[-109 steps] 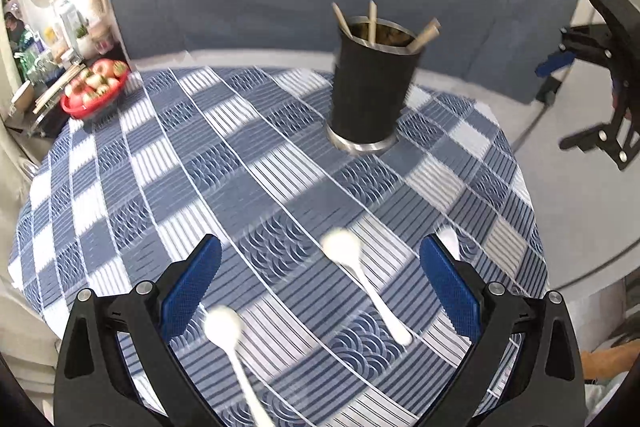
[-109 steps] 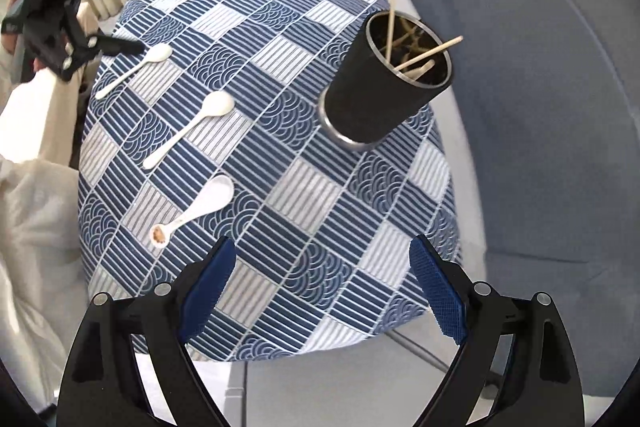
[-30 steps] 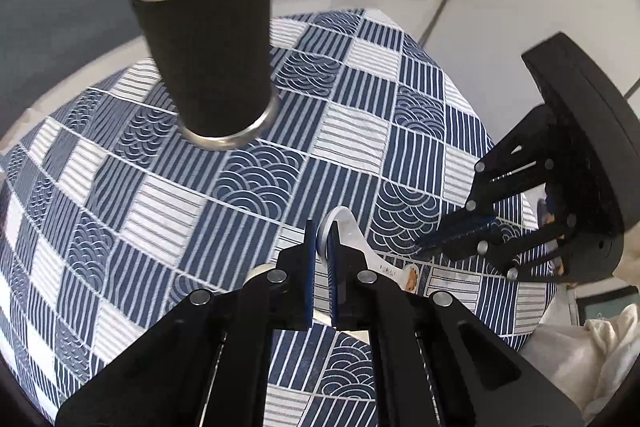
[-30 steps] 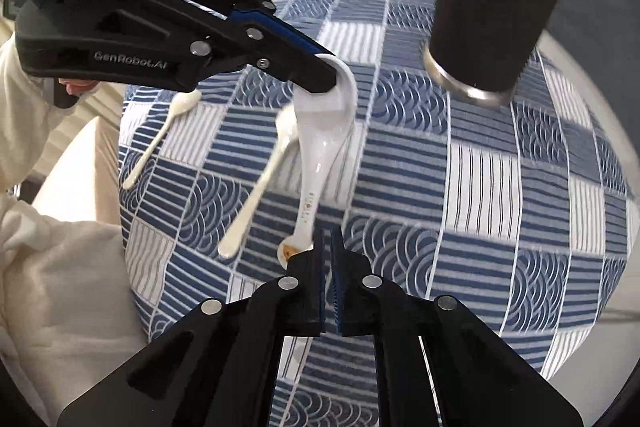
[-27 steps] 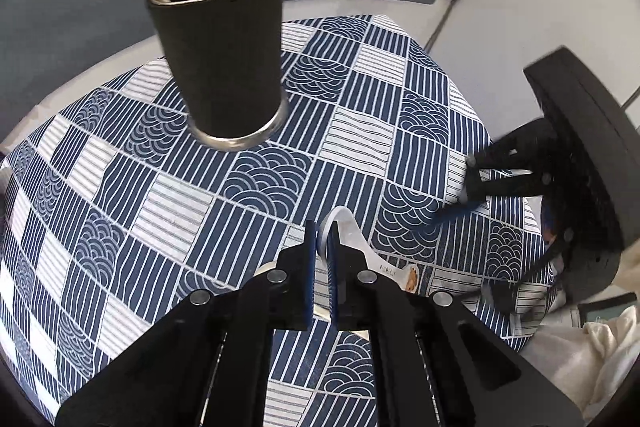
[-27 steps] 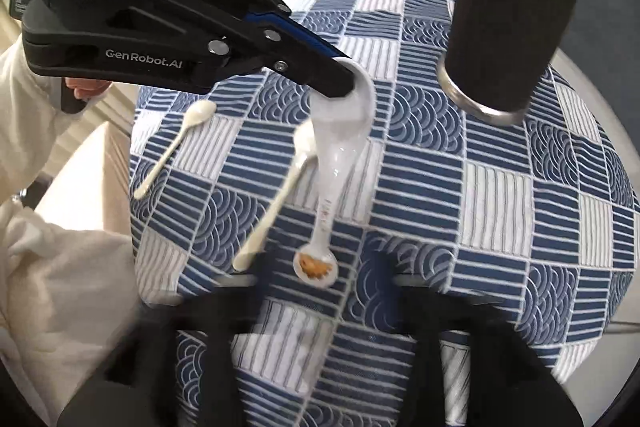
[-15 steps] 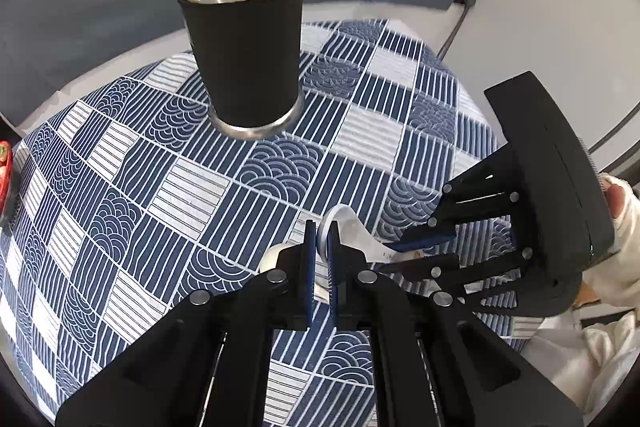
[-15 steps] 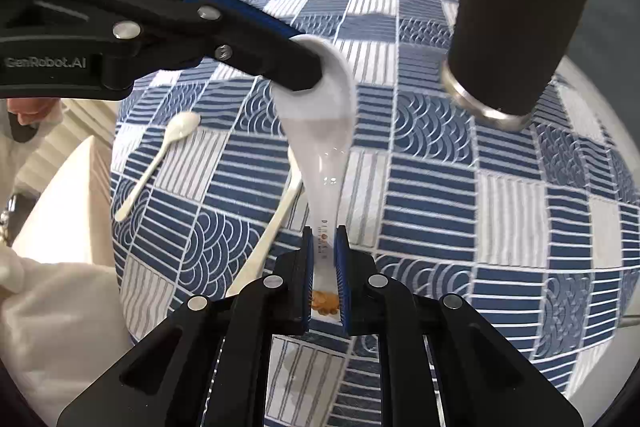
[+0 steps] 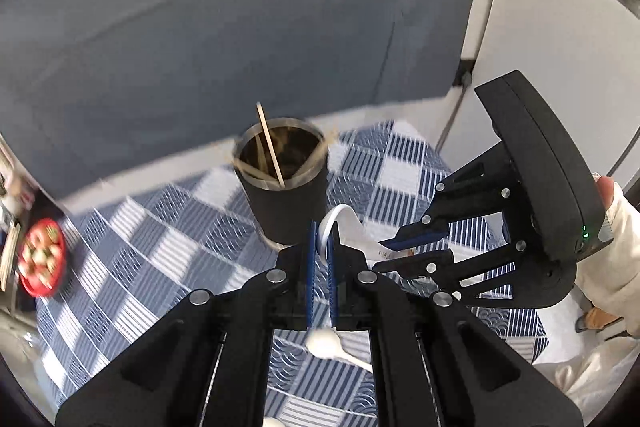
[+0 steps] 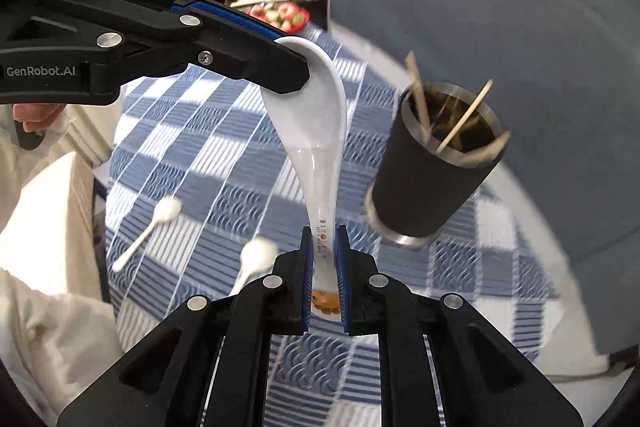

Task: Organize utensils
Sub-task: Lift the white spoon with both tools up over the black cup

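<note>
both the left gripper (image 10: 296,71) and right gripper (image 10: 324,255) clamp one white spoon (image 10: 316,131) above the table.

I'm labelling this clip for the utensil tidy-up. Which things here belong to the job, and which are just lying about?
Part of the job:
- white ceramic spoon, held at both ends by the left hand-held gripper and right hand-held gripper
- two small white spoons on the tablecloth
- black utensil cup

Just lying about:
- red fruit plate
- checked tablecloth

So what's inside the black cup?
Inside the black cup a few wooden sticks lean against its shiny rim. Their lower ends and the cup's bottom are hidden in shadow.
</note>
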